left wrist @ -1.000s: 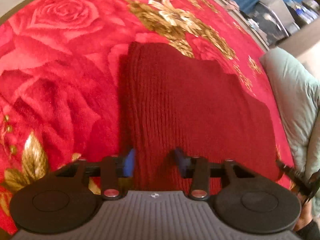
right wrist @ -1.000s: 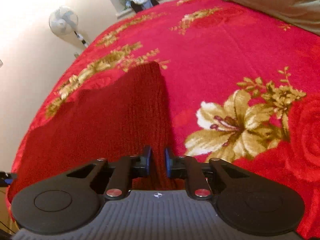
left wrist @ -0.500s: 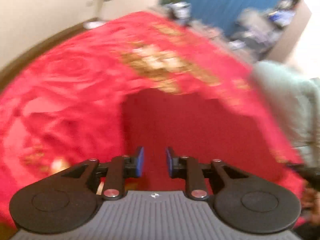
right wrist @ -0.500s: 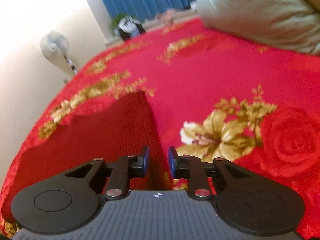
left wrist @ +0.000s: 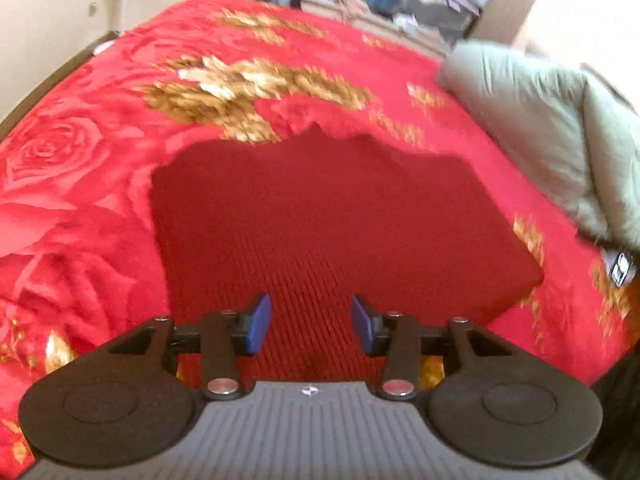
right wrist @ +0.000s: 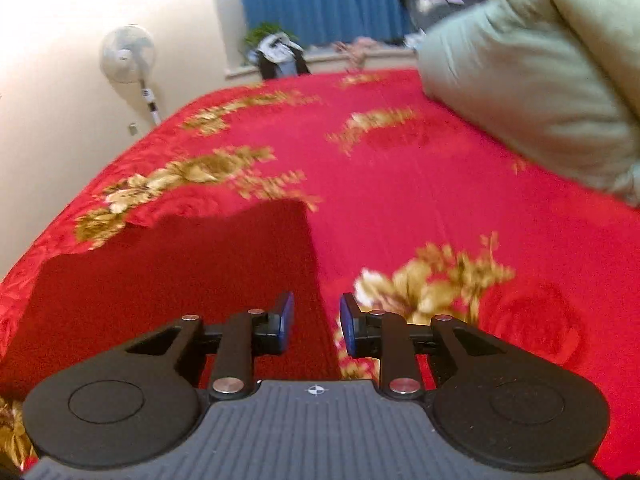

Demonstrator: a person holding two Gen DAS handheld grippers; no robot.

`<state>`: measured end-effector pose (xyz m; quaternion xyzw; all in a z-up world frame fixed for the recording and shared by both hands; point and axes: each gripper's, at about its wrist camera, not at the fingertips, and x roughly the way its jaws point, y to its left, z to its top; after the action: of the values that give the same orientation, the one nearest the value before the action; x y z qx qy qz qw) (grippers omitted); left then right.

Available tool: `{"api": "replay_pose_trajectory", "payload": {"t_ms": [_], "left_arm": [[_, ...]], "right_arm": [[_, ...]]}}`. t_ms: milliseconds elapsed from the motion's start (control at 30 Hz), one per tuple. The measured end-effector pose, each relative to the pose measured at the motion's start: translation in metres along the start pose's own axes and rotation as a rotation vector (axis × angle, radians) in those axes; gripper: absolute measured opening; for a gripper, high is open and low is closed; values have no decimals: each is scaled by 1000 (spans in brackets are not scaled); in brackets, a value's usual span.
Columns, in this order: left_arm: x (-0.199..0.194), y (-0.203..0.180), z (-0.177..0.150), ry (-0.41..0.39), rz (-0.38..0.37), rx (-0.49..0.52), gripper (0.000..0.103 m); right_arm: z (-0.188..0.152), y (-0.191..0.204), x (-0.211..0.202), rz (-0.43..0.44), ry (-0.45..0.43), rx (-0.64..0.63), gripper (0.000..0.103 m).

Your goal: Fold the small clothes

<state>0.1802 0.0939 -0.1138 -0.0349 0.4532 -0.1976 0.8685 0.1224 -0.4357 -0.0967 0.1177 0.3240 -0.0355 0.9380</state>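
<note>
The bed (left wrist: 100,184) is covered by a red blanket (right wrist: 420,200) printed with gold flowers and roses. A grey-green pillow (right wrist: 532,76) lies at the blanket's far right side. The dark red knitted garment (left wrist: 328,216) lies flat on the blanket, folded into a rough rectangle. The left gripper (left wrist: 311,322) hangs above the garment's near edge; its jaws have just been opening, stand well apart and hold nothing. The right gripper (right wrist: 317,322) hangs above the garment's right edge; its jaws have just been opening, stand narrowly apart, empty.
</note>
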Motion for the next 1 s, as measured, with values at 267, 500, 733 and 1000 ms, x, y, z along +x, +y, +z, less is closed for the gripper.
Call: {"api": "replay_pose_trajectory", "payload": {"t_ms": [267, 500, 733, 1000], "left_arm": [[20, -9, -18, 132, 180, 82, 50], [9, -12, -13, 26, 93, 72, 56], [-4, -22, -48, -18, 221, 125, 59], [-40, -52, -98, -296, 342, -73, 74]], "right_arm": [[43, 41, -32, 54, -81, -25, 27], [62, 69, -44, 164, -127, -48, 29], [58, 55, -15, 202, -106, -29, 31], [8, 28, 41, 199, -32, 7, 31]]}}
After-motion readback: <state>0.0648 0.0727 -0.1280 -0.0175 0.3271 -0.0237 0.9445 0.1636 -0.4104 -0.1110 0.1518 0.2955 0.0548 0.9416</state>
